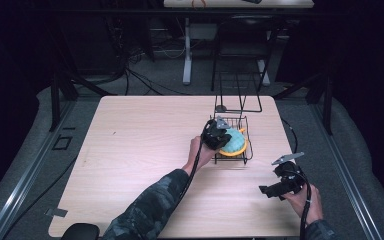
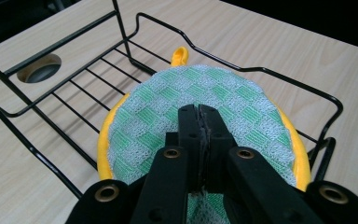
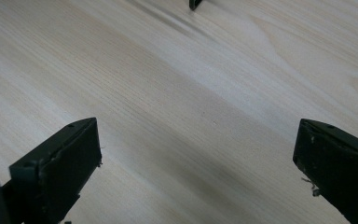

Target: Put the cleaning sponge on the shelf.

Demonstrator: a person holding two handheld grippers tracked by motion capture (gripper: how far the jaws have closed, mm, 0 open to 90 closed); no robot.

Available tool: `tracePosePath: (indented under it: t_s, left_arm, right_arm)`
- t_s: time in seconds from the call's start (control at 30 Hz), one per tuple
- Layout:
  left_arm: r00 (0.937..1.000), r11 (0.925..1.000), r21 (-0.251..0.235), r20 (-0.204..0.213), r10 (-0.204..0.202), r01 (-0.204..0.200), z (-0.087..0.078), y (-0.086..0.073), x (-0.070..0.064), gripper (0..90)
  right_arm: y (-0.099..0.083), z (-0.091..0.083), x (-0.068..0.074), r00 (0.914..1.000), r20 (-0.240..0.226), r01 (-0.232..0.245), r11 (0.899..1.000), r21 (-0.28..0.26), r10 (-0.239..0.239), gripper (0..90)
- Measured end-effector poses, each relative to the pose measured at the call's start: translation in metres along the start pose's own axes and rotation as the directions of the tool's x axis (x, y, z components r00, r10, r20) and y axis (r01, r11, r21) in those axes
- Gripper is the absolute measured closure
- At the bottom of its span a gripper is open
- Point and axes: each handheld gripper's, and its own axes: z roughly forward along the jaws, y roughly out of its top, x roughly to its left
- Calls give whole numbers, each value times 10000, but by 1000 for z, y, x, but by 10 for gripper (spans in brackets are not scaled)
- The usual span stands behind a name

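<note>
A round green-checked pot holder [image 2: 205,88] with yellow trim and a yellow loop lies in a low black wire basket [image 2: 261,70] at the table's right middle. My left gripper [image 2: 200,116] is shut, its jaws pressed together over the pot holder's near edge with cloth pinched between them. From above, the left gripper [image 1: 219,134] sits at the near-left side of the basket [image 1: 250,150], partly covering the pot holder [image 1: 237,142]. My right gripper [image 1: 266,190] hovers near the table's front right, open, with only bare wood between its jaws [image 3: 198,163].
A tall black wire frame [image 1: 237,92] rises at the back of the basket, beside a round cable hole [image 2: 39,71] in the wooden table [image 1: 140,145]. The table's right edge runs close to my right hand. Dark floor and desk legs lie beyond.
</note>
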Motion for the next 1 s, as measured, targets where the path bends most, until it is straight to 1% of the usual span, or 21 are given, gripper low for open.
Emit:
tracePosePath:
  t_s: [0.17, 0.2, 0.27, 0.33, 0.4, 0.43, 0.47, 0.5, 0.57, 0.6, 0.67, 0.7, 0.8, 0.9, 0.97, 1.0]
  left_arm:
    - [9999, 9999, 40, 98, -93, 93, 0, -1, 1, 880]
    - [10000, 10000, 25, 25, -86, 86, 0, -1, 2, 869]
    - [9999, 9999, -22, 42, -110, 110, 0, -1, 2, 844]
    - [9999, 9998, -104, -28, -148, 147, -1, -1, 2, 772]
    - [9998, 9998, -81, 98, -198, 198, -3, -1, 3, 712]
    - [9997, 9997, -31, 117, -225, 225, -4, -1, 4, 667]
    - [9996, 9996, -46, 80, -283, 283, -4, -1, 4, 590]
    - [9995, 9995, -23, 54, -320, 320, -4, -1, 4, 537]
    - [9992, 9992, 28, 57, -398, 398, -6, -2, 5, 453]
    - [9993, 9993, 74, 51, -375, 375, -7, -2, 6, 401]
    - [9989, 9989, 17, 48, -463, 463, -11, -3, 8, 334]
    - [9987, 9988, -39, 103, -498, 498, -13, -4, 9, 307]
    - [9985, 9984, -142, 35, -551, 552, -19, -4, 12, 242]
    - [9987, 9983, -267, -42, -514, 513, -28, -2, 14, 191]
    - [9987, 9985, -233, -60, -506, 505, -35, -1, 15, 154]
    - [9987, 9984, -260, -67, -514, 512, -37, -1, 15, 154]
  right_arm:
    - [0, 0, 1, 10000, -13, -7, 10000, 5, 7, 0]
    - [0, 0, 1, 10000, -1, -7, 10000, -29, 7, 1]
    - [0, 0, 1, 10000, 9, -4, 10000, -55, 4, 1]
    - [0, 0, 1, 10000, 8, -8, 10000, -55, 8, 1]
    - [0, 0, 1, 10000, 19, -17, 10000, -66, 17, 1]
    - [0, 0, 0, 10000, 48, 12, 10000, -65, -11, 1]
    - [0, 0, 0, 10000, 52, 13, 10000, -56, -12, 1]
    - [0, 0, 0, 10000, 51, 12, 10000, -53, -12, 1]
    - [0, 0, 1, 10000, 56, 18, 10000, -62, -18, 1]
    - [0, 0, 1, 10000, 56, 21, 10000, -67, -20, 1]
    - [0, 0, 1, 10000, 61, 13, 10000, -72, -13, 1]
    - [0, 0, 0, 9999, 97, 48, 10000, -49, -48, 1]
    - [0, 0, 0, 9999, 98, 39, 10000, -41, -39, 1]
    - [0, 0, 1, 10000, 71, 6, 10000, -47, -6, 1]
    - [0, 0, 1, 10000, 82, -4, 10000, -49, 4, 1]
    - [0, 0, 1, 10000, 82, -4, 10000, -49, 4, 1]
